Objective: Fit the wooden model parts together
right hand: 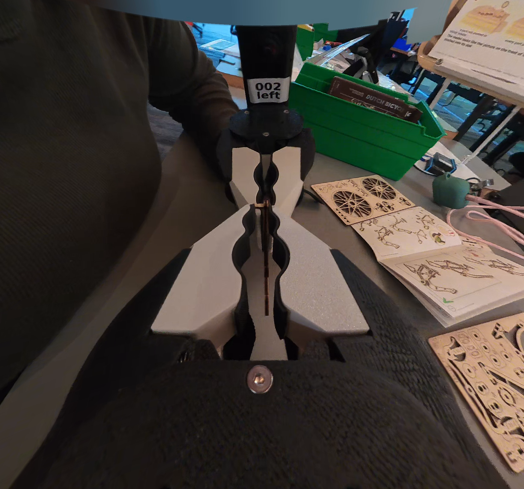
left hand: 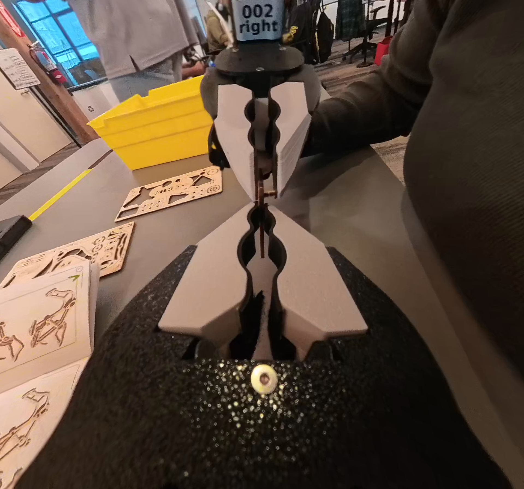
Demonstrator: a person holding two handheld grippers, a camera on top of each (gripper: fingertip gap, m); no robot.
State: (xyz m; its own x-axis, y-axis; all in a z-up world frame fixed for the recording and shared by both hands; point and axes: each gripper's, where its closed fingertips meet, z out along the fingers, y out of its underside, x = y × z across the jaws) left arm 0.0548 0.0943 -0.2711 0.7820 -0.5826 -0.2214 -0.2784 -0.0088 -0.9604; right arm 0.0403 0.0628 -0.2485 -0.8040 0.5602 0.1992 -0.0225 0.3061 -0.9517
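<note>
Plywood strips, thin, light, brittle: we're pinching them edge-on. Left gripper (left hand: 260, 206) jaws are clenching one wooden strip (left hand: 261, 237); right gripper (right hand: 262, 209) jaws are clamping the pegged strip (right hand: 266, 262) at 12 o'clock, tips meeting above the tabletop (left hand: 175, 206).

Grey surface (left hand: 175, 220), yellow bin (left hand: 158, 132), green bin (right hand: 365, 140), punched wooden part sheets (left hand: 173, 194), open instruction booklet (right hand: 442, 274), pink cord (right hand: 482, 220)
</note>
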